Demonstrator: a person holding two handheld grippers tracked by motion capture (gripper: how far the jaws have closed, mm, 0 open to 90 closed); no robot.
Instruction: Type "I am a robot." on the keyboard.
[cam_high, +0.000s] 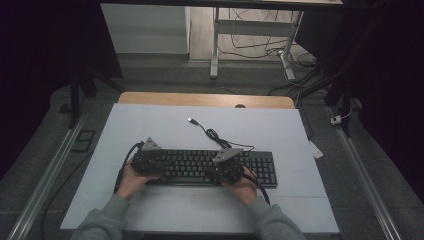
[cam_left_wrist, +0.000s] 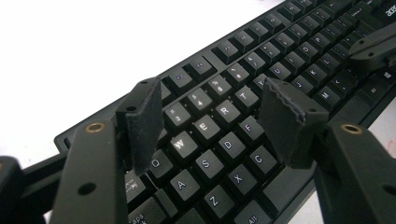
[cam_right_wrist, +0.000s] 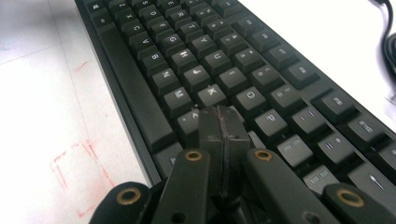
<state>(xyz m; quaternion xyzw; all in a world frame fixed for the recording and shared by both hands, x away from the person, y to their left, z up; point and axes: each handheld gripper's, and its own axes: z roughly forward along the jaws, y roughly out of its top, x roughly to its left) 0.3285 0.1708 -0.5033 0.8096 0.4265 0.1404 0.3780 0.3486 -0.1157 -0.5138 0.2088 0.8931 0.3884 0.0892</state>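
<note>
The left gripper (cam_left_wrist: 212, 126) is held spread over the keyboard (cam_high: 260, 165), waiting; the right gripper (cam_right_wrist: 223, 128) is pressed together, so one key can be poked.

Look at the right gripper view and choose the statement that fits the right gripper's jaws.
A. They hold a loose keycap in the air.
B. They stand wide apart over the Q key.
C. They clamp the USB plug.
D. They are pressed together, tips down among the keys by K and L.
D: the right gripper has its jaws closed flat against each other, with nothing between them, tips down on the keyboard just below the K key.
</note>
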